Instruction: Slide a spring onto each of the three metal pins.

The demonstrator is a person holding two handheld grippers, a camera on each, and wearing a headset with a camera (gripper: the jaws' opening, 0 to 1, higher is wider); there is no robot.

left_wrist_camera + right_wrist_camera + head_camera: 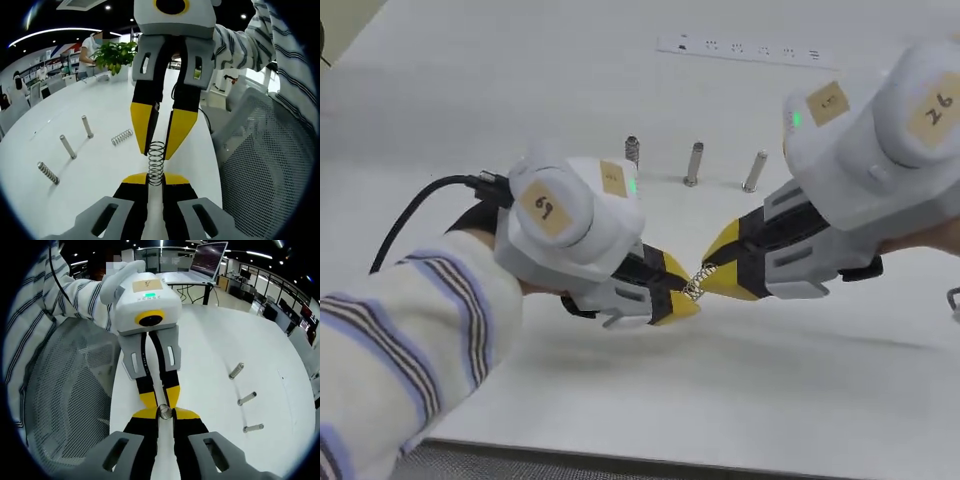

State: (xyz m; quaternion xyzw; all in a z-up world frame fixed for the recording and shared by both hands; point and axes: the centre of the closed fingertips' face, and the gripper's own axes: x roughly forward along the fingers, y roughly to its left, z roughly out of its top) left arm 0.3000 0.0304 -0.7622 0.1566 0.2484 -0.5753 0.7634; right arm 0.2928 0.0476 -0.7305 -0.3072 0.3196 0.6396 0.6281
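While the white workbench (750,390) lies broad and mostly bare before you, your left gripper (682,298) and right gripper (715,275) meet tip to tip over its near part. Each has its jaws pinched on one end of the same held spring (697,286), which spans the small gap between them and looks lifted off the bench. This reads as a hand-over or a re-grip, done to get the coil lined up for threading.

Well beyond the tips stand the three pins in a row. The left pin (632,152) looks ribbed, so it seems to carry a spring already. The middle pin (694,163) and the right pin (756,171) are smooth and bare. A loose spring (121,137) lies flat on the bench near the pins.

So the second of three is likely in hand. Next, let one gripper release, leave the coil's far end open and unsquashed, carry it to a bare pin and line its bore up with the pin's top before lowering.
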